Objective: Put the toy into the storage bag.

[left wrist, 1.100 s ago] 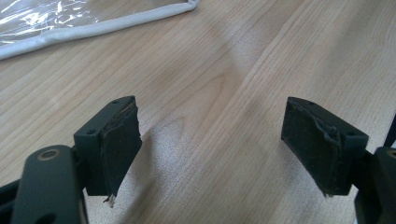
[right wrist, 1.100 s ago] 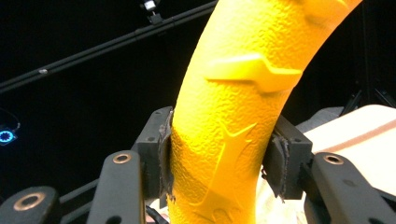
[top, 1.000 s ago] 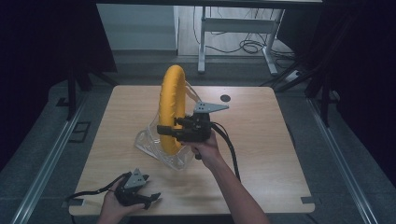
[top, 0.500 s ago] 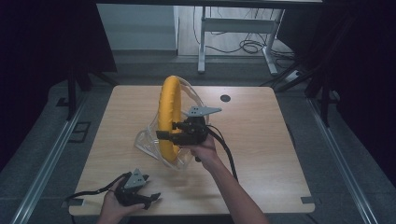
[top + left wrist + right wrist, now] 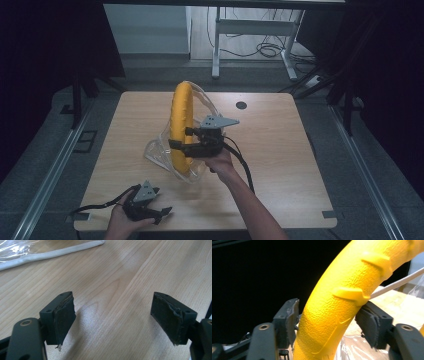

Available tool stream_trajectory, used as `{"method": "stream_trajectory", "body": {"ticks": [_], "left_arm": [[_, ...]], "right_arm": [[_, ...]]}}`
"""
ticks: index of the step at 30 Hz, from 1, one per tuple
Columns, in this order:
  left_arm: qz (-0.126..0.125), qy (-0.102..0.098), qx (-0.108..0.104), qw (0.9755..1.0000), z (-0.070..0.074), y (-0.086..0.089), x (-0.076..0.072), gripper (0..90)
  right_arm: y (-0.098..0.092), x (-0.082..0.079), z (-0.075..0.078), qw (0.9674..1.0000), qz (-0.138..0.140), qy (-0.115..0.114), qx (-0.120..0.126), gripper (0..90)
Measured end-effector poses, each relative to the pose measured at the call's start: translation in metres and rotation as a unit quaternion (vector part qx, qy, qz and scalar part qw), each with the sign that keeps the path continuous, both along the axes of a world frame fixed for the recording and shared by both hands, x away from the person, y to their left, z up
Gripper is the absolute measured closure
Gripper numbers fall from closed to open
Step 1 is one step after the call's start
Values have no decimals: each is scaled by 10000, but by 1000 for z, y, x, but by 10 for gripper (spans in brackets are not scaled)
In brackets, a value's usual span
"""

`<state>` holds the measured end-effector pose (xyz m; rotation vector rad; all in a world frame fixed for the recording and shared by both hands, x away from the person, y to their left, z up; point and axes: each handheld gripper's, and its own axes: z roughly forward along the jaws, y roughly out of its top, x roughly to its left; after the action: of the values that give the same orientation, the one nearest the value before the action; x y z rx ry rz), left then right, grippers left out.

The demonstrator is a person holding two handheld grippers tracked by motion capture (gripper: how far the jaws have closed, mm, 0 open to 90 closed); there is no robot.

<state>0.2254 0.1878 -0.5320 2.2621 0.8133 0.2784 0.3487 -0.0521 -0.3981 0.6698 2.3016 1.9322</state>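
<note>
Currently, the yellow ring (image 5: 180,127) is held upright on the table (image 5: 280,150) by the clamped right gripper (image 5: 176,145), while the left gripper (image 5: 162,214) is kept wide open and empty near the front edge.

The yellow ring (image 5: 342,302) is cut off at the right gripper view's top and bottom edges; the clear plastic bag (image 5: 15,247) is cropped at the left gripper view's top edge.
</note>
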Motion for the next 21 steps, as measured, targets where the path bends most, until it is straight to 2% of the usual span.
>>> {"method": "stream_trajectory", "body": {"ticks": [3,13,21], "left_arm": [[-2,5,5,10000,0,0,0,196],[4,6,11,10000,-1,-1,0,196],[16,-4,25,10000,-1,0,0,196]], "right_arm": [[-1,-3,0,9999,-39,-89,-27,321],[-14,-11,3,9995,-93,-300,-11,311],[-32,-14,-2,9991,-255,-332,-41,320]]}}
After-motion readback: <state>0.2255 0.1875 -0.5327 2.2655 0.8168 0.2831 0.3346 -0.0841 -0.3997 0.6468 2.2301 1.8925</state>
